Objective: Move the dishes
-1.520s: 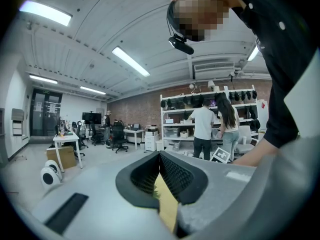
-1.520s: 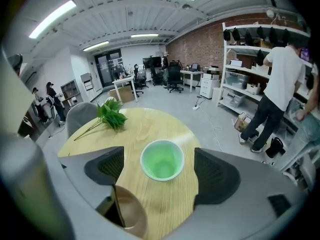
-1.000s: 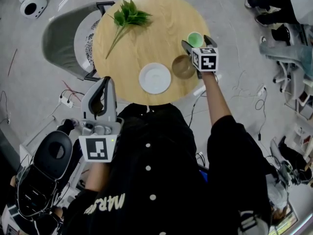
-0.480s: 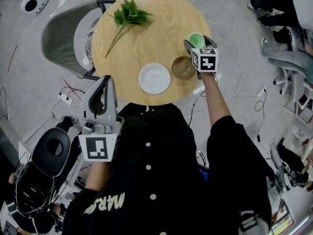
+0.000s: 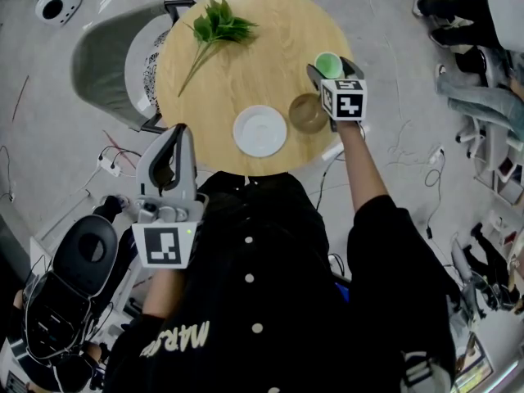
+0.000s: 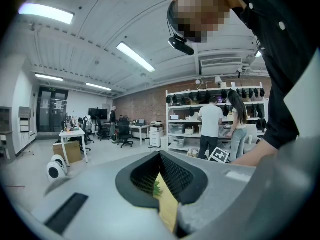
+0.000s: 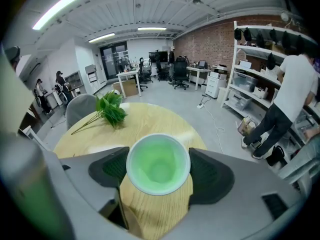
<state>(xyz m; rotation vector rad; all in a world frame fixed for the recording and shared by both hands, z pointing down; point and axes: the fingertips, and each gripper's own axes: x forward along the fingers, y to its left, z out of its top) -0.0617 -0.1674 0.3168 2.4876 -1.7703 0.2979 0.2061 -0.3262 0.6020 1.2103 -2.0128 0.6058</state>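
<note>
In the head view I see the round wooden table (image 5: pixel 246 64) with the dishes along its near side. A white saucer (image 5: pixel 260 131) lies close to the front edge, and a clear brownish bowl (image 5: pixel 307 113) sits just beside it on the right. The green cup (image 5: pixel 327 62) is farther back, near the right rim. My right gripper (image 5: pixel 330 69) reaches over the table's edge and angles down, with one jaw on either side of that cup. A leafy sprig (image 5: pixel 214 27) lies at the far left of the table, well apart from the dishes, and a grey chair (image 5: pixel 102 68) stands beside the table there. My left gripper (image 5: pixel 182 131) hangs off the table near its front edge, above my lap.

In the left gripper view, that claw (image 6: pixel 159 156) has its ribbed pads meeting at the tips. It holds nothing. Only a sliver of tabletop and a bit of green leaf show through the narrow wedge below the tips.

In the right gripper view, the claw (image 7: pixel 159 171) has just been closing and now stands wide around the green cup (image 7: pixel 158 164). Both pads meet the cup's white rim, so it is gripped. I cannot tell whether its base rests on the table (image 7: pixel 150 119). The sprig (image 7: pixel 107 111) lies beyond it.
</note>
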